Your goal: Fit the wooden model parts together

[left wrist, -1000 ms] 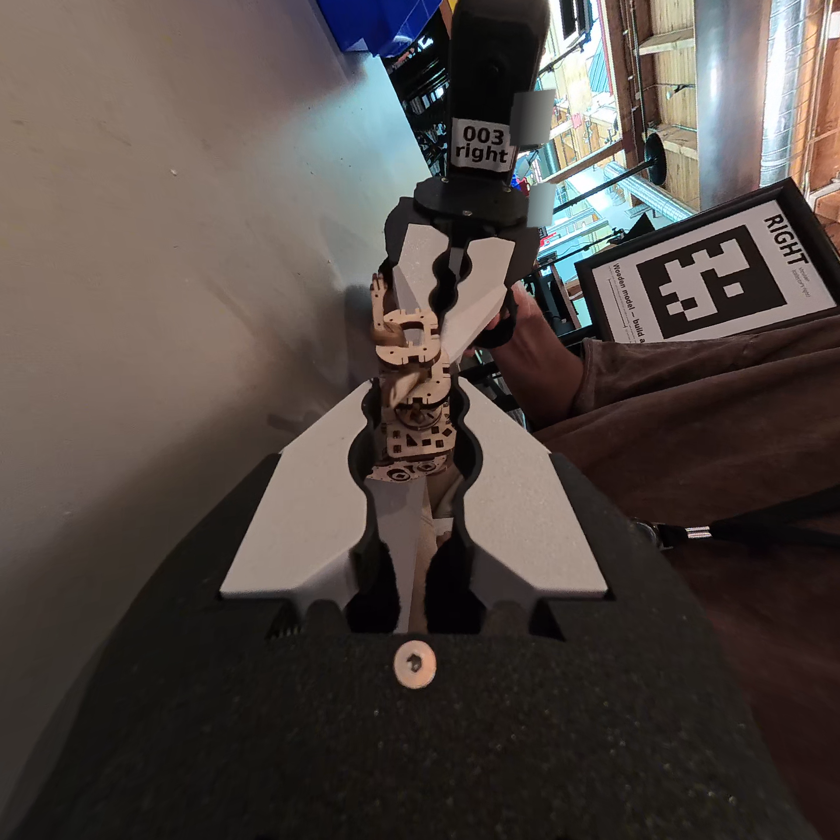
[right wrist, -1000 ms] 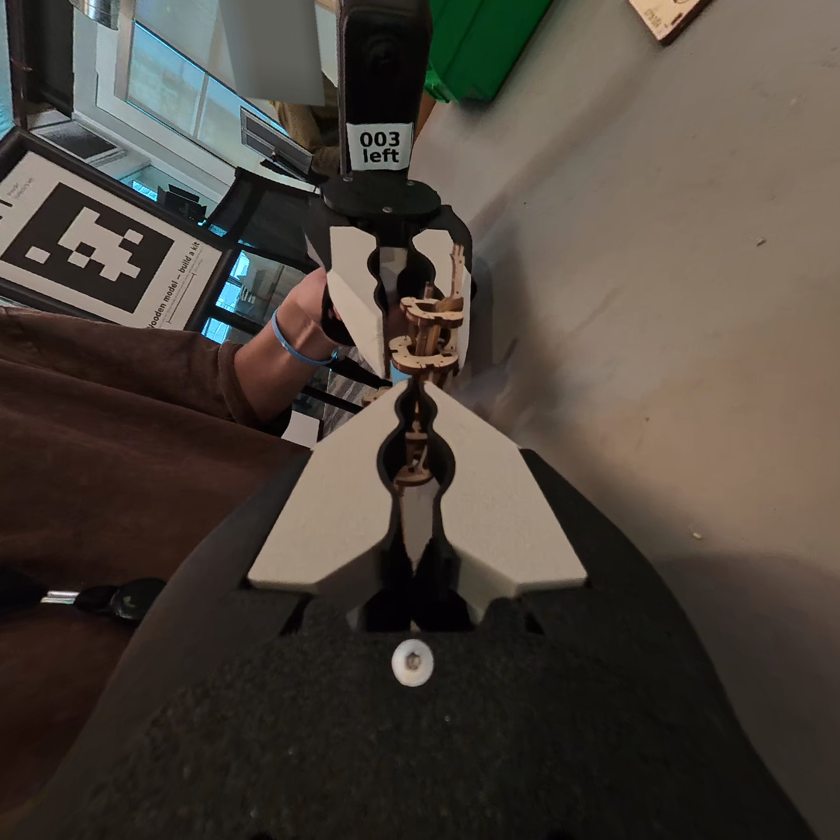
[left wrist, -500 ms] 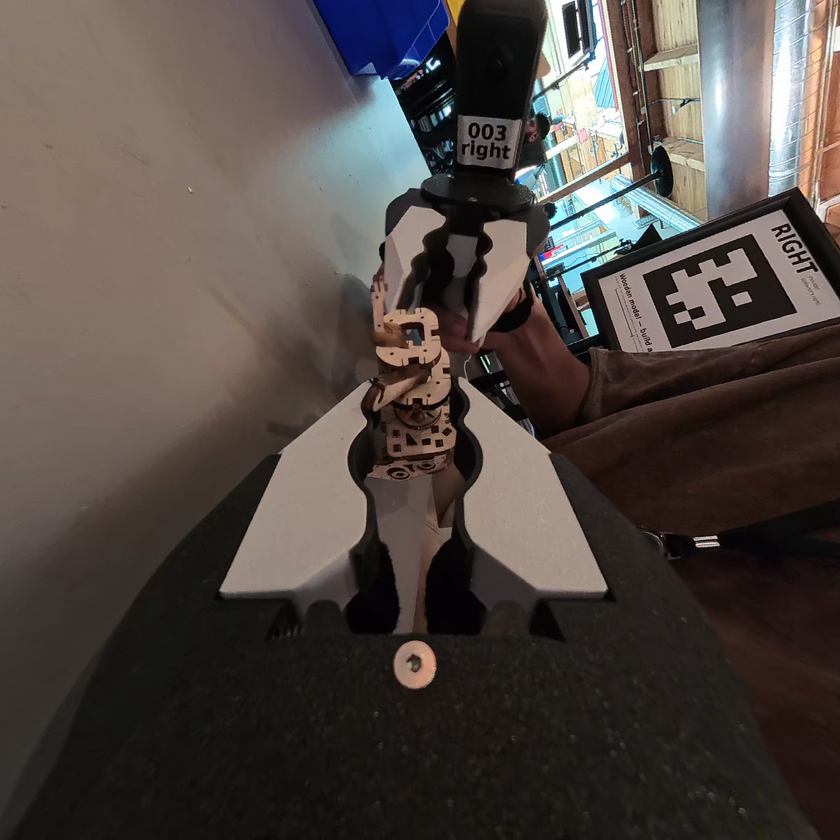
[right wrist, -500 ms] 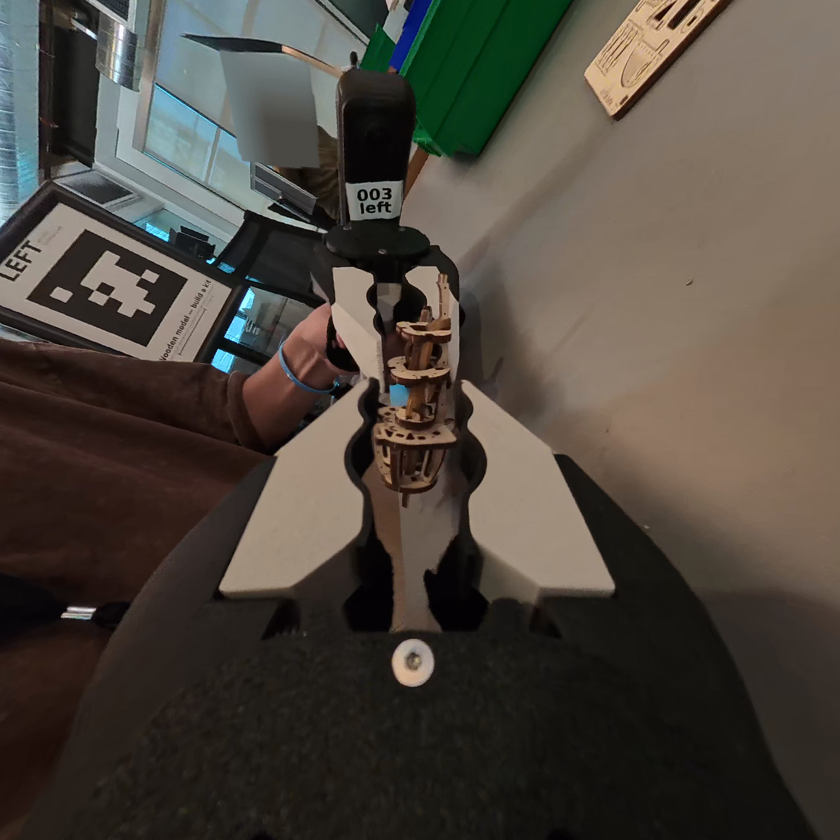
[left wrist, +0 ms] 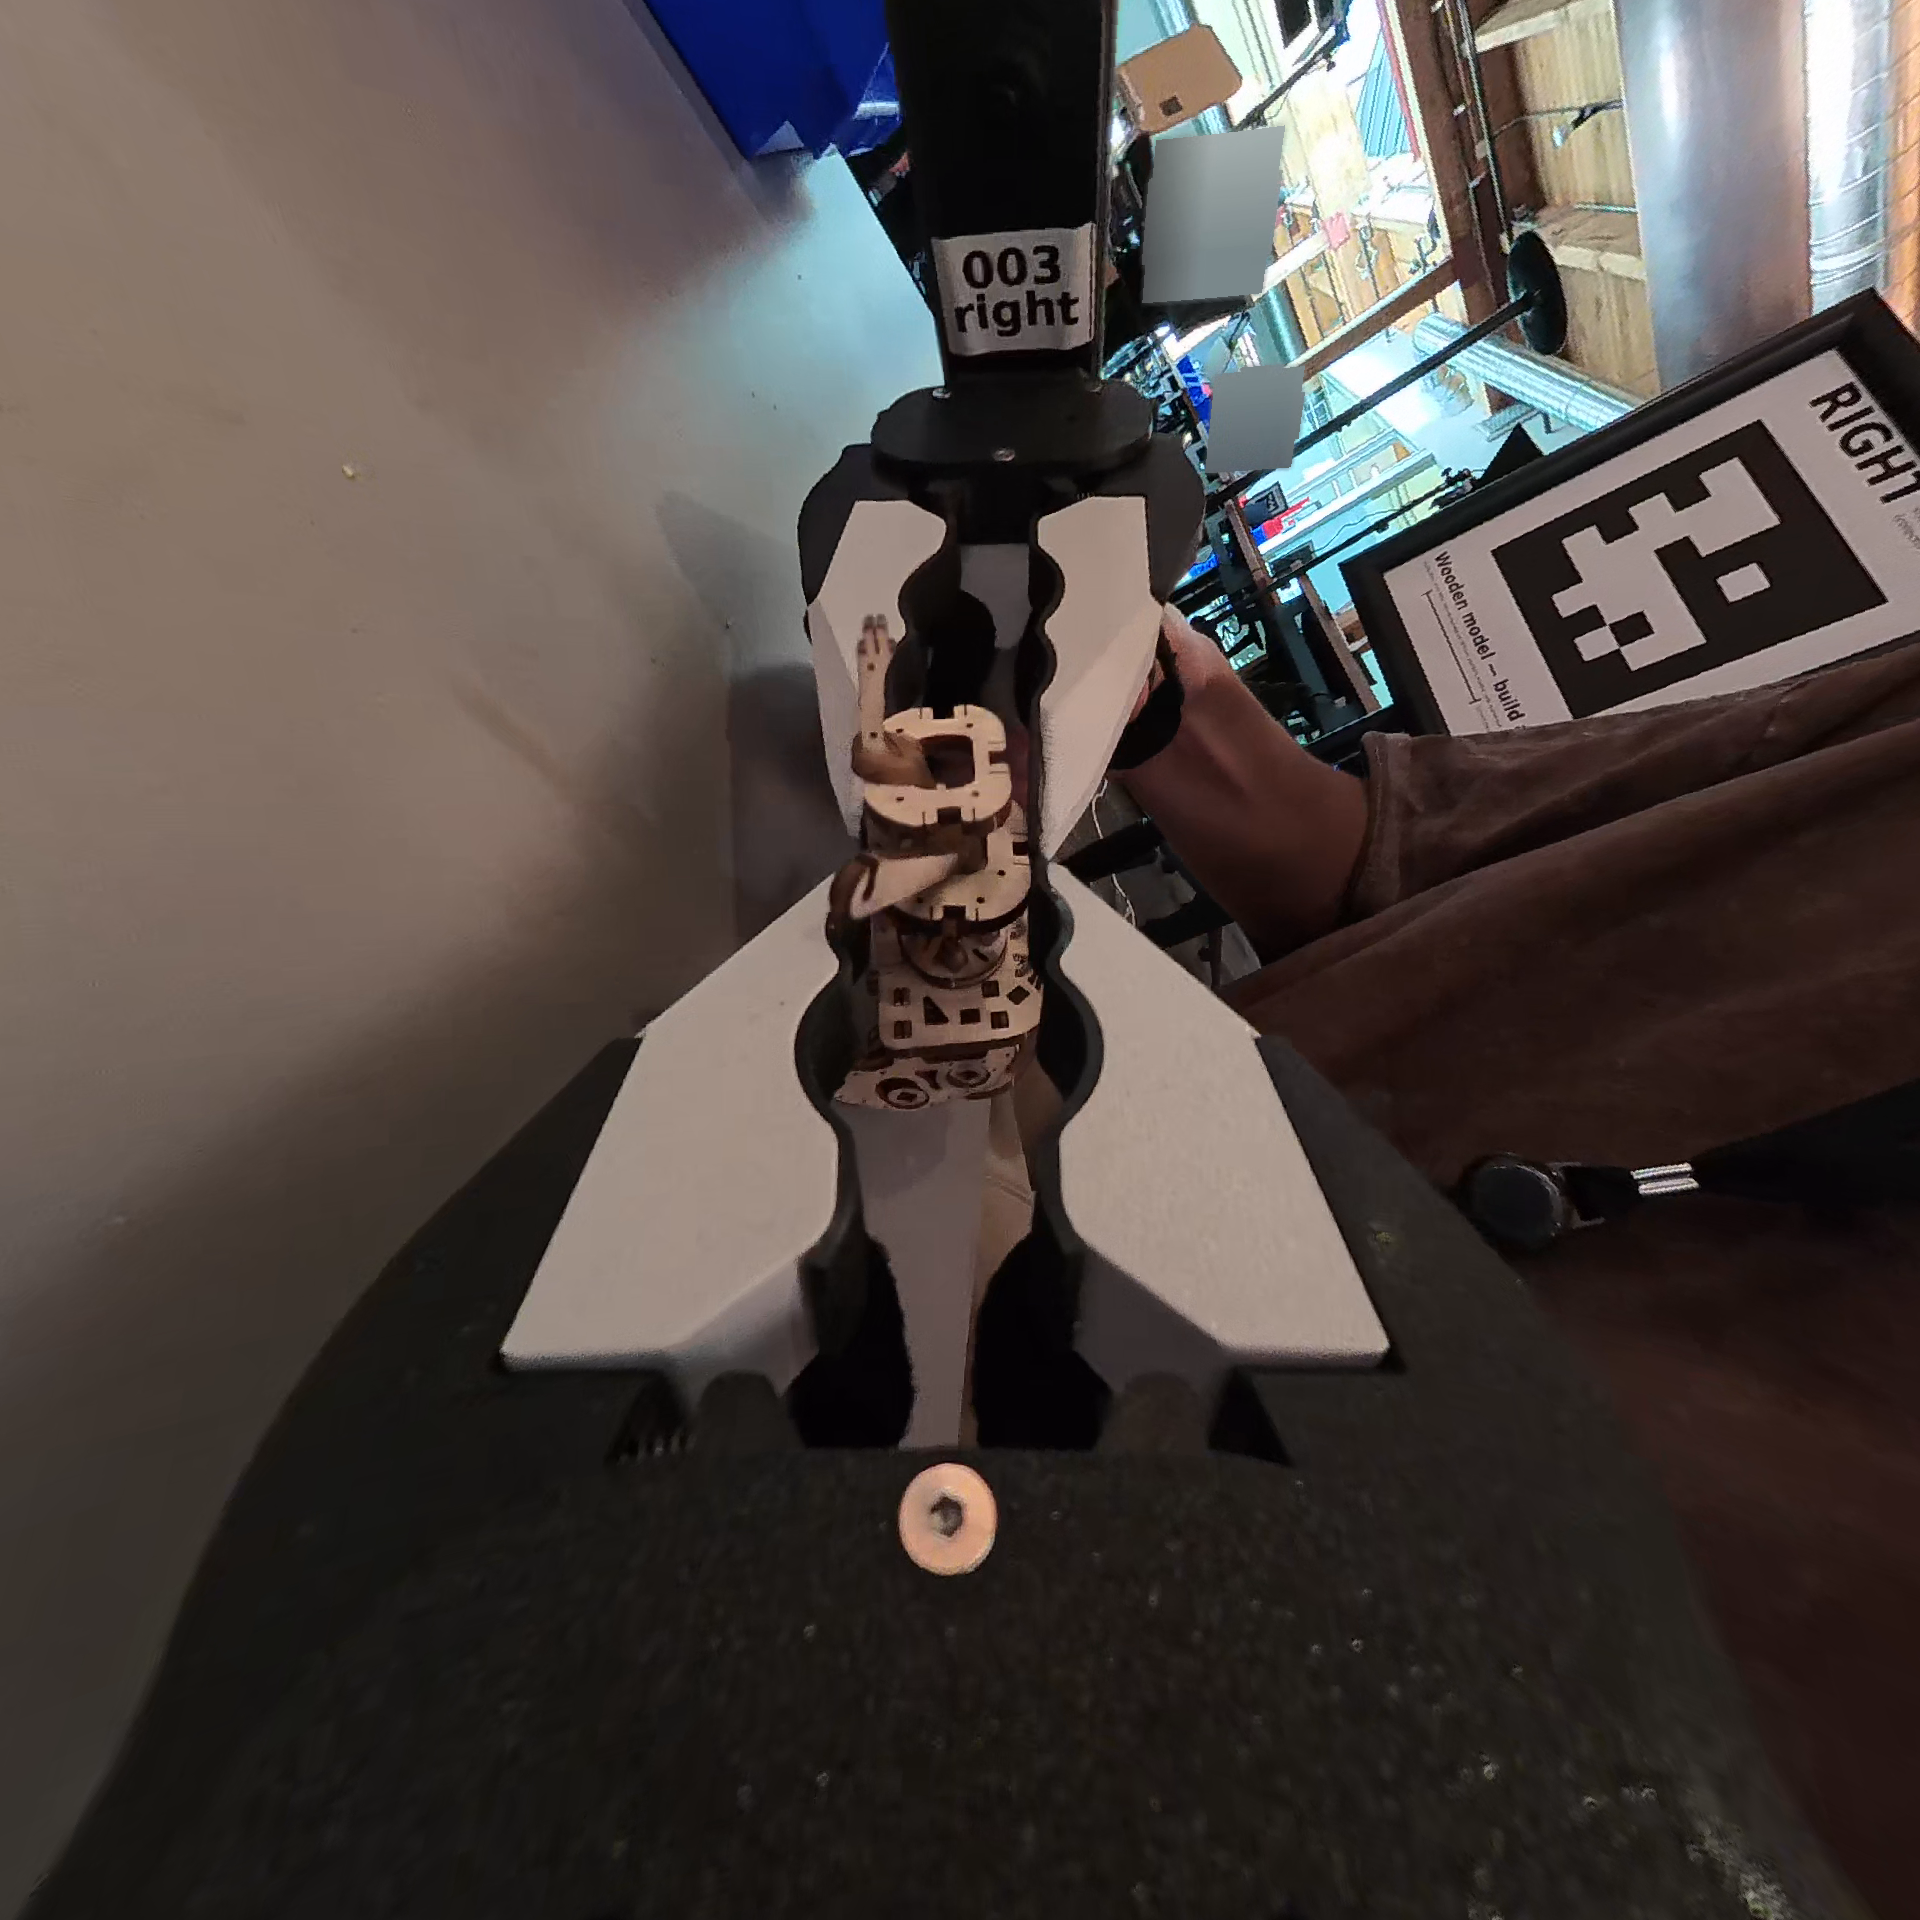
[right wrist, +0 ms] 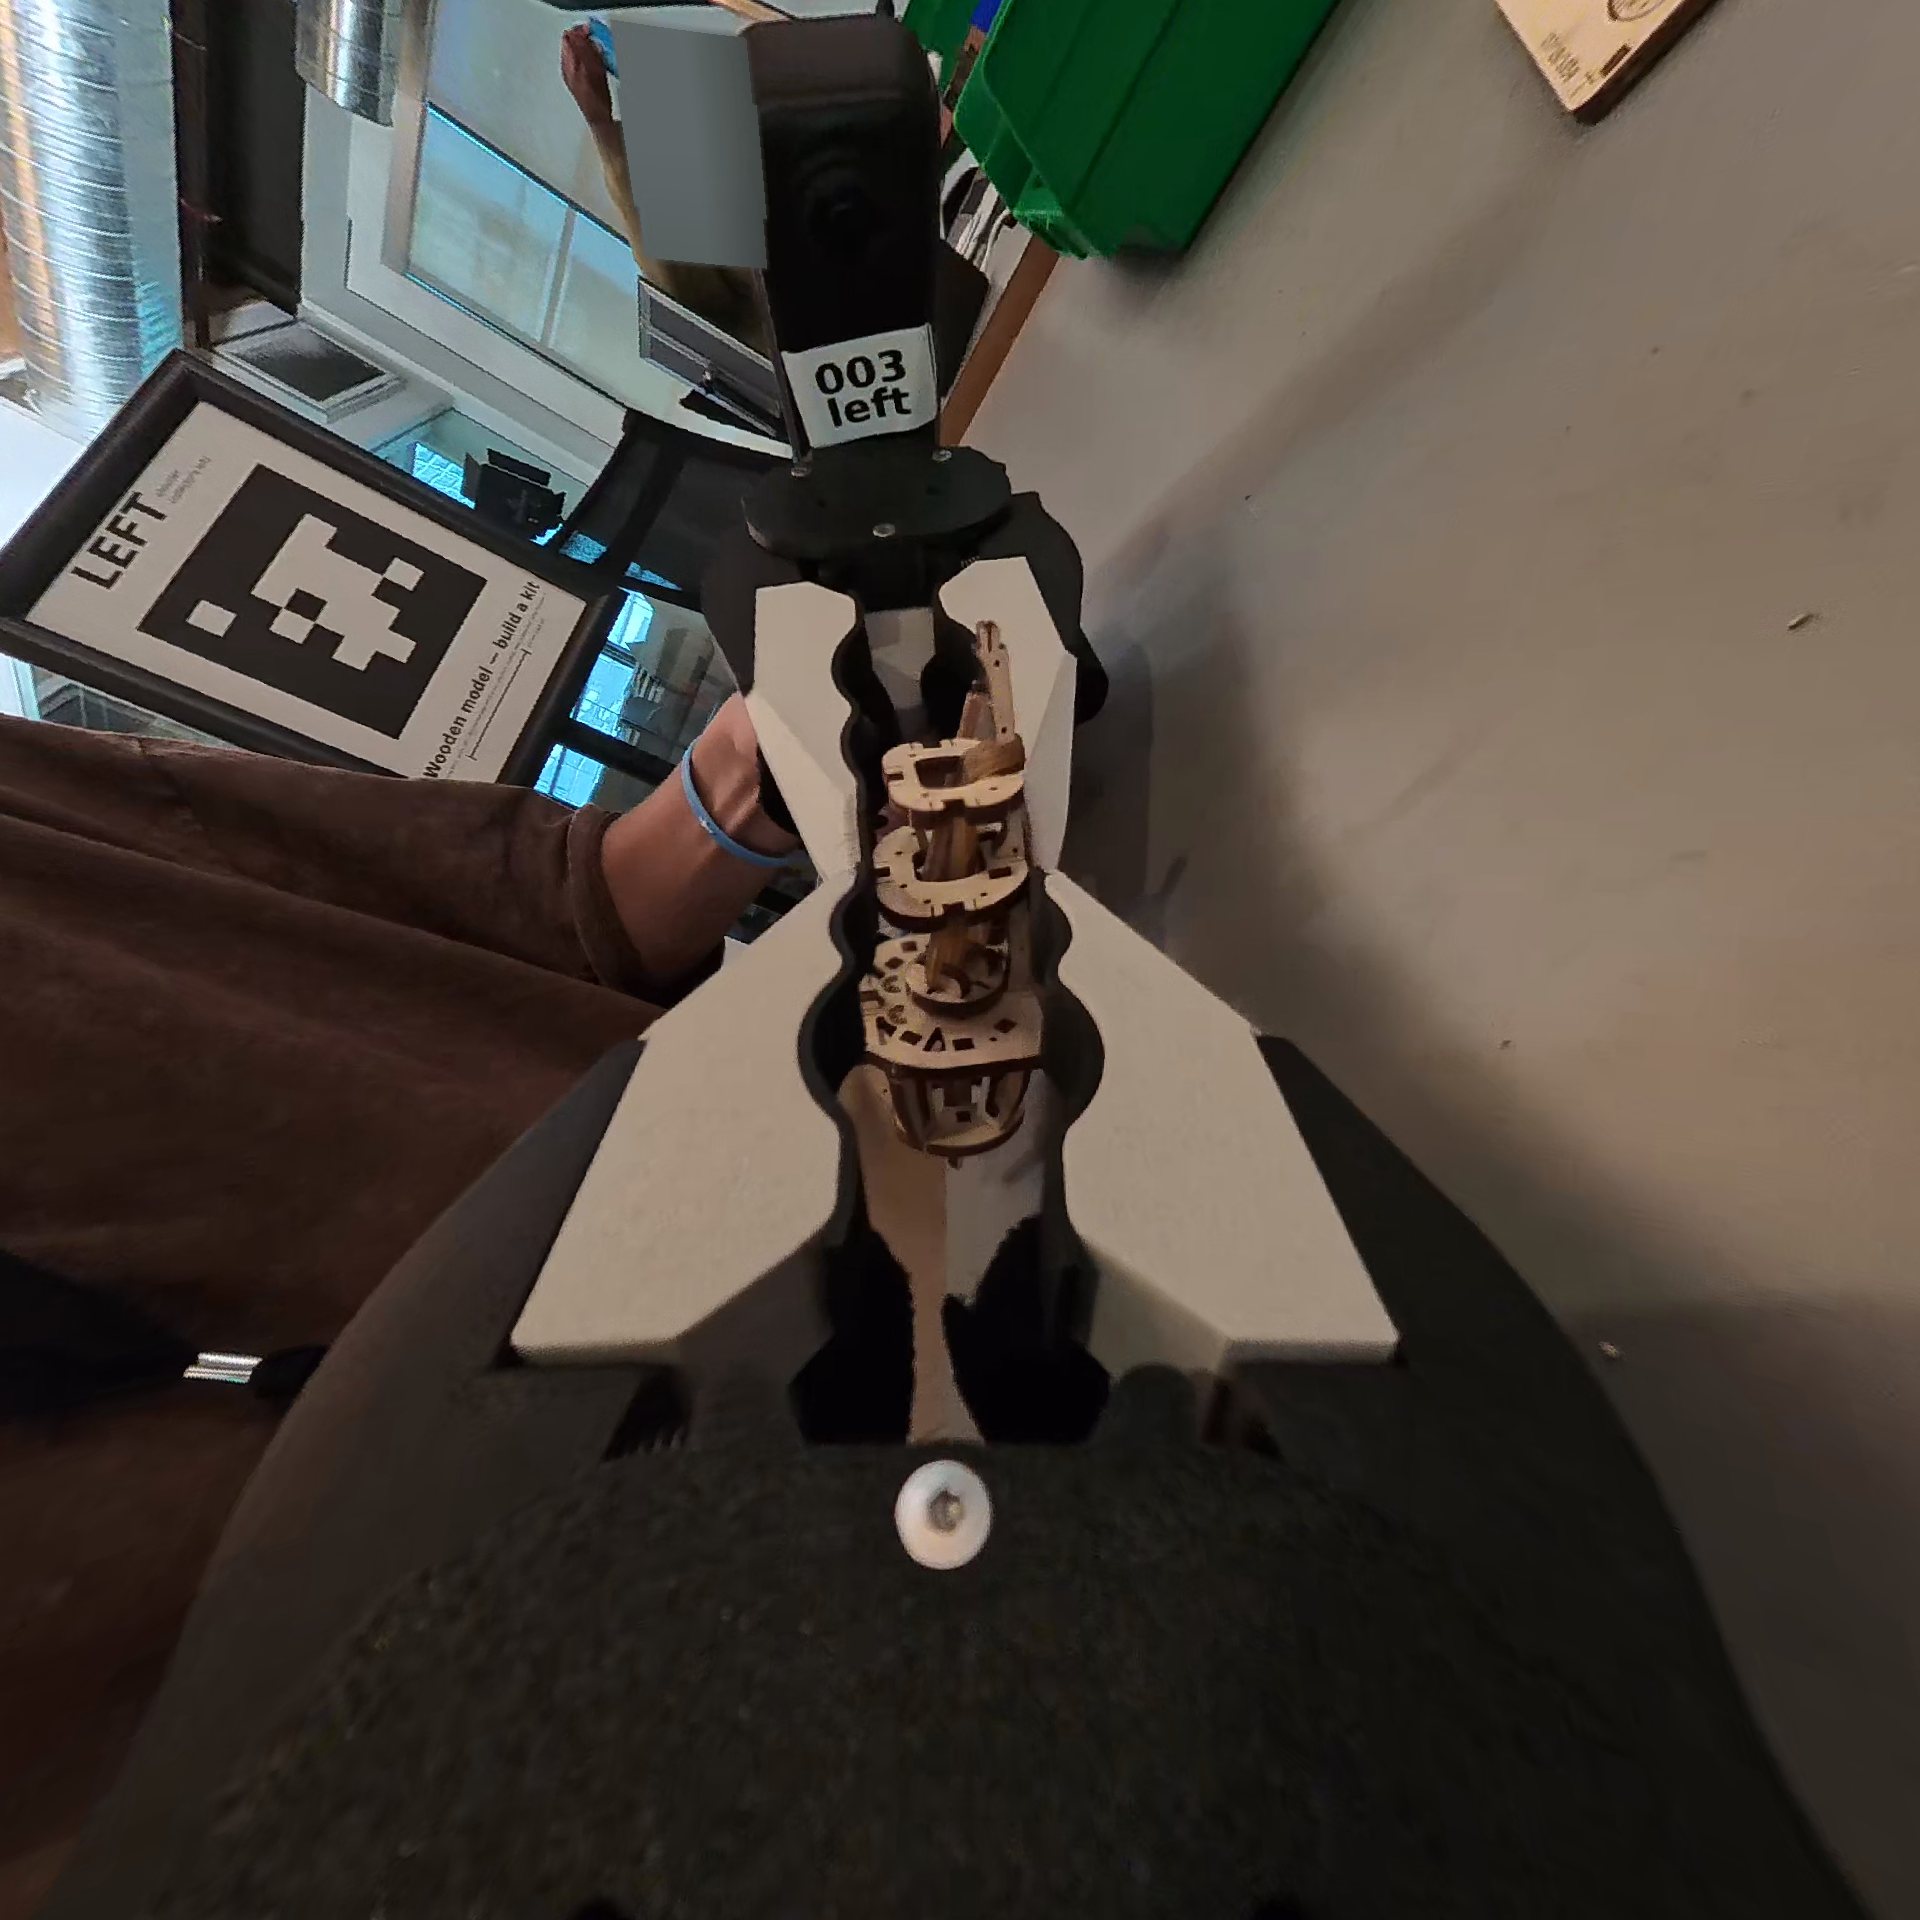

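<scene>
In the left wrist view, a pale grey table (left wrist: 312, 623) fills the left, a framed marker sign (left wrist: 1662, 582) the far right. The left gripper (left wrist: 951, 935) clamps the wooden model (left wrist: 940, 935); opposite it the right gripper (left wrist: 1029, 831) stands parted around the model's far end. In the right wrist view, green bins (right wrist: 1122, 114) stand far across the table (right wrist: 1507, 727), and the right gripper (right wrist: 951, 914), part-open, brackets the wooden model (right wrist: 951, 935) without a clear grip, while the left gripper (right wrist: 935, 831) pinches it.

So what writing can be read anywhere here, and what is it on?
I won't quote any writing; these things bear it:
White sticker on the right claw: readable.
Second sticker on the left claw: readable.
Framed sign, left wrist view: heading readable, small print partly.
Second sign, right wrist view: the same.
Wooden sheet: too small to read.
</scene>
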`<action>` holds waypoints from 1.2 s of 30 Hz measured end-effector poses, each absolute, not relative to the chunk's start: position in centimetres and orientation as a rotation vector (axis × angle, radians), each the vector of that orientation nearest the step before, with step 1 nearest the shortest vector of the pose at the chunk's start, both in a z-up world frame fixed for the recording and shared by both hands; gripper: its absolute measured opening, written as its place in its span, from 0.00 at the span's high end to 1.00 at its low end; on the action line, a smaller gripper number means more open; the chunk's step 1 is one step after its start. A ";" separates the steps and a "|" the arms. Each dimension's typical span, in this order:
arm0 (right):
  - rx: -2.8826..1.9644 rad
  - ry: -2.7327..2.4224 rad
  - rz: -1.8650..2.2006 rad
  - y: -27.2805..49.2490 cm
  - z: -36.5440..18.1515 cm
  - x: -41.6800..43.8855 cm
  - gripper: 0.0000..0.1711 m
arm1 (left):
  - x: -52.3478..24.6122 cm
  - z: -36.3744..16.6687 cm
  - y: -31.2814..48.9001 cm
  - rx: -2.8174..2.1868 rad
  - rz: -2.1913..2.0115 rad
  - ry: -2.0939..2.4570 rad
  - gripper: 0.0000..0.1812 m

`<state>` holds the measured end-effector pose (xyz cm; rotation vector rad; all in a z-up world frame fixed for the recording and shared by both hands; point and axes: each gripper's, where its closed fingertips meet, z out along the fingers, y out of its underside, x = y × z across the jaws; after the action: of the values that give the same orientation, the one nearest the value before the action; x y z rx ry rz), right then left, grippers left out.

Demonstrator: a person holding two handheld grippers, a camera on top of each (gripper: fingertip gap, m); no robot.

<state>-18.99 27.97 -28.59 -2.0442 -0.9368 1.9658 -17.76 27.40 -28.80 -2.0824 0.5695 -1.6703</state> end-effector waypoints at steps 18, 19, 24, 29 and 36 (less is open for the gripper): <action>-2.070 -0.990 1.955 27.5 -29.0 -19.1 0.84 | -21.0 -27.9 28.8 -2.022 -1.668 0.537 0.95; -2.071 -0.992 1.955 27.5 -29.0 -19.1 0.84 | -20.9 -27.7 28.8 -2.009 -1.675 0.533 0.97; -2.076 -0.998 1.948 27.5 -29.1 -19.1 0.84 | -21.0 -27.5 28.8 -1.997 -1.680 0.521 1.00; -2.076 -0.975 1.953 27.7 -29.0 -19.1 0.84 | -21.2 -27.5 28.5 -2.002 -1.688 0.467 1.00; -2.078 -0.943 1.954 28.1 -29.0 -19.1 0.84 | -21.3 -27.4 29.1 -1.974 -1.691 0.244 1.00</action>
<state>-19.11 28.08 -28.98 -2.0779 -0.9427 1.9537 -21.31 29.08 -27.37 -1.9743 0.2440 -1.6909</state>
